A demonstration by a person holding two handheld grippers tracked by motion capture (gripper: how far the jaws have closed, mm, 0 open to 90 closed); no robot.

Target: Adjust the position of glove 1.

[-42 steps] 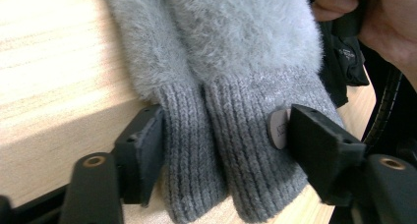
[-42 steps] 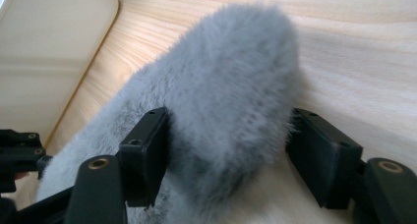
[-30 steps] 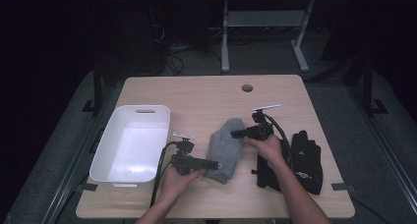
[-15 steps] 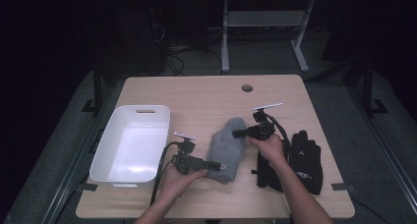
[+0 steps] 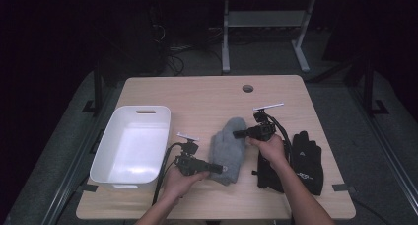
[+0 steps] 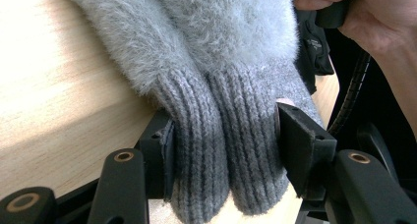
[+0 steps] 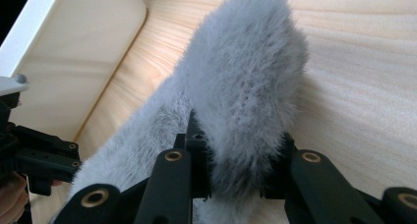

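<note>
Left gripper (image 6: pixel 223 150) jaws, just reclosed on grey mittens' (image 6: pixel 226 86) cuffs.

No text, label, brand or number can be read; small pale print on the black fabric gloves (image 5: pixel 306 162), at four o'clock on the table, is too blurred.

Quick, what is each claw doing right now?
Left claw: its jaws have just been closing, and now clamp the ribbed cuffs of the grey fluffy mittens.
Right claw: closed on the fluffy end of the mittens.
</note>
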